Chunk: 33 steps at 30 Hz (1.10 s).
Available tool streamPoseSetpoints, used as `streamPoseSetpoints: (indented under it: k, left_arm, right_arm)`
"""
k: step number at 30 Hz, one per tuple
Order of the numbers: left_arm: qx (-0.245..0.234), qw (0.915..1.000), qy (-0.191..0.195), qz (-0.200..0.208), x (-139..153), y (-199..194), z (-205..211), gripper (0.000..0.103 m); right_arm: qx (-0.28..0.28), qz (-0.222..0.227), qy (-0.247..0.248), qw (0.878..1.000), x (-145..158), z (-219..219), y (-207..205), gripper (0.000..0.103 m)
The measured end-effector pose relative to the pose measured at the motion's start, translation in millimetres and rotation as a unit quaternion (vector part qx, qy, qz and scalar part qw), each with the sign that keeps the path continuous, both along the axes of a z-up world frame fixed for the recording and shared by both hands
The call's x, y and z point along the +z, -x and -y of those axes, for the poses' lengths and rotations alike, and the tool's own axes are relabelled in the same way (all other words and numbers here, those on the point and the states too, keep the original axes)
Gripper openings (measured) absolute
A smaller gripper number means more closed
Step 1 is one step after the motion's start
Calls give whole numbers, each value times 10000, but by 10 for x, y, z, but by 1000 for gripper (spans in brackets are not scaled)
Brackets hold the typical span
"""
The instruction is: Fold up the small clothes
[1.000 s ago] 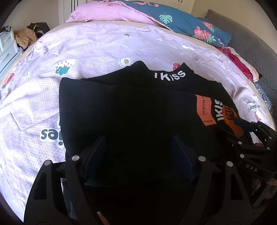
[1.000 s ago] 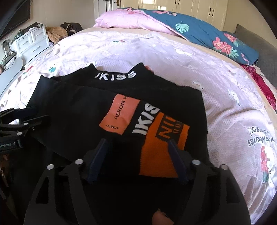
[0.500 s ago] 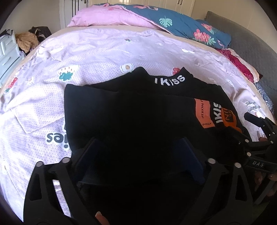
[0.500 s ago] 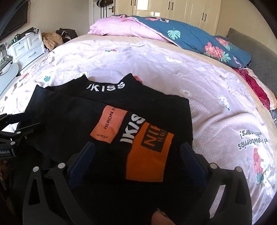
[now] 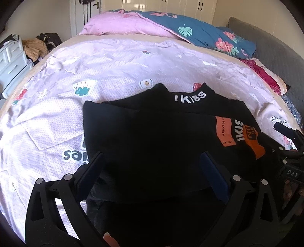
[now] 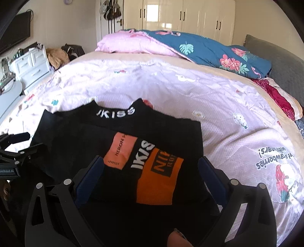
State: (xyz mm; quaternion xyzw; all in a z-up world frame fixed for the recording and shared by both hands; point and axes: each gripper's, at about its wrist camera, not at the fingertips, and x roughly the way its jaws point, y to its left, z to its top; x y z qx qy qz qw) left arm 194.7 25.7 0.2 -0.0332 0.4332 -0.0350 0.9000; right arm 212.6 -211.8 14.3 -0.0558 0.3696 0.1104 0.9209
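The bed (image 6: 218,98) wears a pale purple sheet with little pictures. A black top (image 6: 117,136) (folded, with orange patches) lies flat on it, under and just past both pairs of jaws. Far beyond the jaws lies a pink and blue quilt (image 6: 190,49).

Bed: a pale lilac printed sheet (image 6: 171,91) covered the mattress, lit by strong daylight.
Bedding: a pink quilt (image 6: 131,43) and a blue floral duvet (image 6: 214,53) lay bunched along the far edge.
Headboard: grey upholstery (image 6: 281,62) stood at right.
Wardrobe: cream doors (image 6: 180,17) lined the back wall.
Drawers: a white unit (image 6: 30,64) stood at left.
Screen: a dark television (image 6: 15,36) hung on the left wall.
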Motion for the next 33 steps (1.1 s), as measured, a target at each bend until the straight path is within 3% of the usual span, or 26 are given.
streamPoseSetpoints:
  k: [18,25,33]
  left_arm:
    - [83,9990,-154,404,248,174,-7,94]
    - [145,9980,-118,604,385,291,-17,94]
    - [181,9970,-28,749,506,431,-21,94]
  right_arm:
    - [1,446,-429,9981,364,99,211,99]
    - [-61,764,-154,9969,479,27,369,99]
    - [5,835,-144,9964,505,33,573,99]
